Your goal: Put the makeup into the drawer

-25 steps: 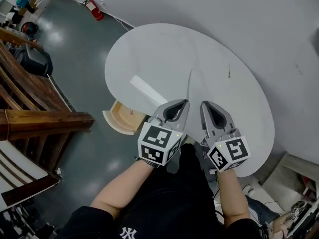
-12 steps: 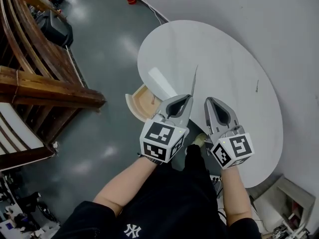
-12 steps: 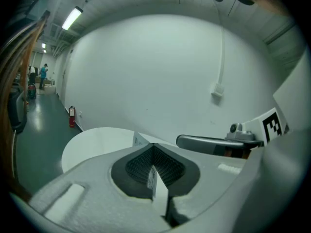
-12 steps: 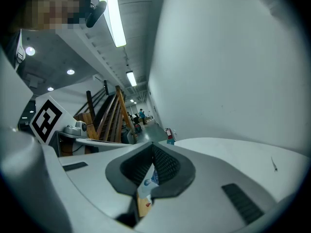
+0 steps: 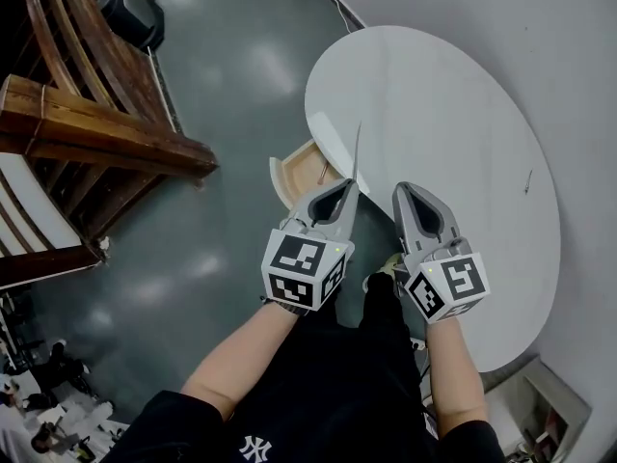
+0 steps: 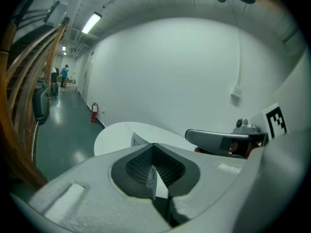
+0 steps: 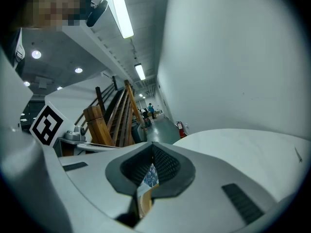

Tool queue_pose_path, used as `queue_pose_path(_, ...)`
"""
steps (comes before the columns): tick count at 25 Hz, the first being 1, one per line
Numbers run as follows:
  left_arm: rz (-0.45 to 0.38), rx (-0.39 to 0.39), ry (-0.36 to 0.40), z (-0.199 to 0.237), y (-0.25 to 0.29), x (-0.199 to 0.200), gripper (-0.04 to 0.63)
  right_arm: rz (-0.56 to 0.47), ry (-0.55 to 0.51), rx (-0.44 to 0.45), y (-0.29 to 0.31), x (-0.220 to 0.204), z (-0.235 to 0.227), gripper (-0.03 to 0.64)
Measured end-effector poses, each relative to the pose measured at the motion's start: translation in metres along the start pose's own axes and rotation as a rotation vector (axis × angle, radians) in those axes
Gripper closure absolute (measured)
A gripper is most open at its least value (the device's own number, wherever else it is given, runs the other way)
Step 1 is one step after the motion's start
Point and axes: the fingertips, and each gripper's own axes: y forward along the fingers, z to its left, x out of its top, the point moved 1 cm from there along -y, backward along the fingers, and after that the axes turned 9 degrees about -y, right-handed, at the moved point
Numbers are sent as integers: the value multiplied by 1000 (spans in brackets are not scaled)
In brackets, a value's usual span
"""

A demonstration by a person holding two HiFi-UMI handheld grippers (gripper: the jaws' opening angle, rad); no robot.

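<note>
The person is turning toward the open drawer point(image 5: 287, 176), which is now lying just beside the left claw point(image 5: 350, 189) instead of well off to its side, so the drop is looking close. That claw is pinching the thin white makeup packet point(image 5: 357, 152), standing upright just right of the drawer. The right claw point(image 5: 399, 191), farther from the drawer, is pinching narrow on a small blue-printed scrap point(image 7: 149, 176).

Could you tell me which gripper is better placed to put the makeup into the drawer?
Left. The left gripper is shut on the thin packet and sits nearer the open drawer; the right gripper looks shut and empty.
</note>
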Motion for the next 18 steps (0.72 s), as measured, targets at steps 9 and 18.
queue_pose_path(9, -12, 110, -65, 70, -12, -23, 586, 41, 5, 54, 46, -27, 30, 601)
queue_pose_path(18, 14, 177, -135, 123, 12, -72, 586, 61, 7, 83, 73, -61, 41, 601)
